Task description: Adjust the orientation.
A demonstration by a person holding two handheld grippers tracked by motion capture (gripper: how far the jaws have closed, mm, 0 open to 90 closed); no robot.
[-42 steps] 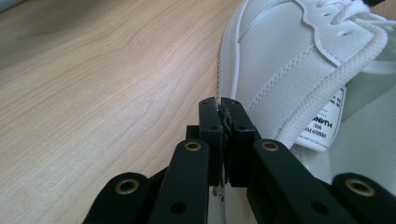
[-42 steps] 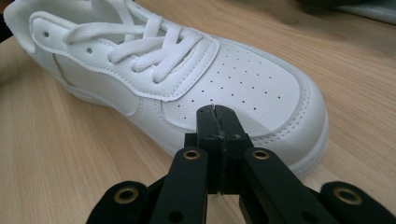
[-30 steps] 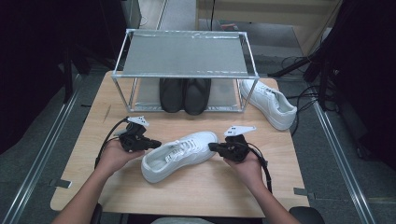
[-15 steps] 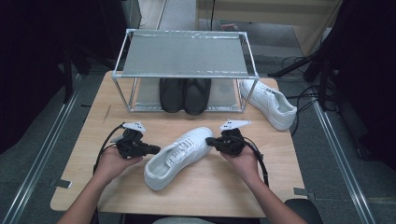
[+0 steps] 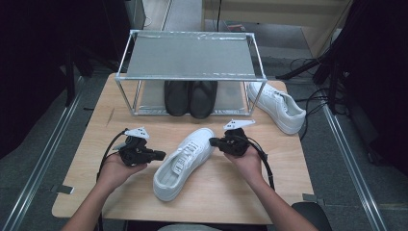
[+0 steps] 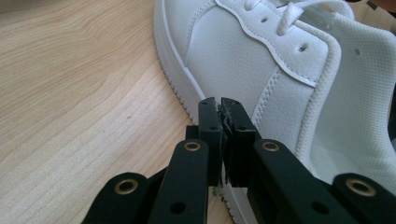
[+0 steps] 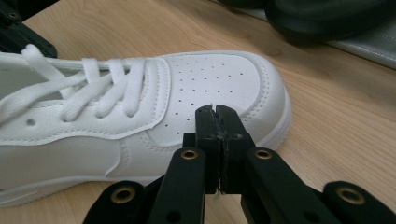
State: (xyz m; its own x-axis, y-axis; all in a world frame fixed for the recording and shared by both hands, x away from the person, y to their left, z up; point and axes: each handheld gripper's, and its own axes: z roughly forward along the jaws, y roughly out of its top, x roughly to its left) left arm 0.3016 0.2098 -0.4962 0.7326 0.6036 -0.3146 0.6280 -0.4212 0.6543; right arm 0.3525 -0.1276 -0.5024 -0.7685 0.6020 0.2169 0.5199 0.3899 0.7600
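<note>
A white sneaker (image 5: 185, 161) lies diagonally on the wooden table (image 5: 269, 178), toe toward the rack and heel toward the person. My left gripper (image 5: 161, 155) is shut with nothing in it, its tips at the sneaker's left side. In the left gripper view the shut gripper (image 6: 220, 109) points at the sneaker's side panel (image 6: 261, 60) near the collar. My right gripper (image 5: 213, 142) is shut and empty, right by the toe. In the right gripper view the gripper (image 7: 215, 116) is in front of the perforated toe cap (image 7: 215, 77).
A metal rack (image 5: 192, 55) stands at the back of the table with a pair of black shoes (image 5: 190, 98) on its lower shelf. A second white sneaker (image 5: 276, 106) lies to the right of the rack. Cables trail from both grippers.
The sneaker has turned from nearly sideways to diagonal, its heel swinging toward the person. The right gripper moved toward the rack with the toe; the left drew slightly nearer the person.
</note>
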